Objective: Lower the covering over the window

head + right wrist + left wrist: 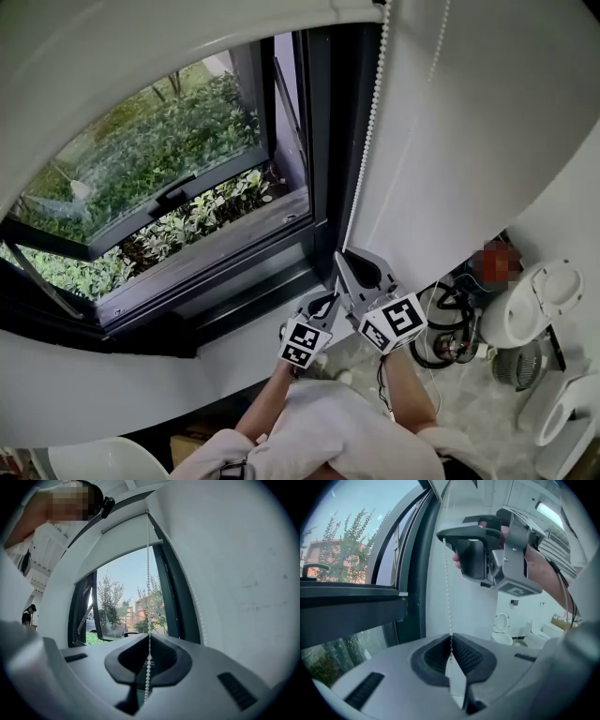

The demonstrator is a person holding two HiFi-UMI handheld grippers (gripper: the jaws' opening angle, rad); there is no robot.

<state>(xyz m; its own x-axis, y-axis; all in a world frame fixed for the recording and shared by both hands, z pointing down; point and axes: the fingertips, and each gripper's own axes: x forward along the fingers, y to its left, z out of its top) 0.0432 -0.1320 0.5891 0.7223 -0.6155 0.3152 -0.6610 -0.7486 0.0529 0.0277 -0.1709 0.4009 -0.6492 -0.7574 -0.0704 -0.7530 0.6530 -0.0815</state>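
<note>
The left gripper [451, 649] is pinching the bead chain [448, 588] with its jaws closed tight on it, just right of the window [178, 187] frame's lower corner. The right gripper [149, 660] is clamping the same chain directly above it, jaws together on the beads. The chain is hanging along the window's right edge from the roller blind [117, 545], which is sitting high and covering only the window's top part.

Bead cord [370, 122]: white. Blind [119, 543]: plain off-white. Window frame [319, 150]: dark grey, near black. Foliage [159, 141] outside: green. Left gripper [451, 649], right gripper [149, 657]: grey shells, black ribbed pads [469, 654]. Marker cubes [395, 322]: black-on-white squares.
</note>
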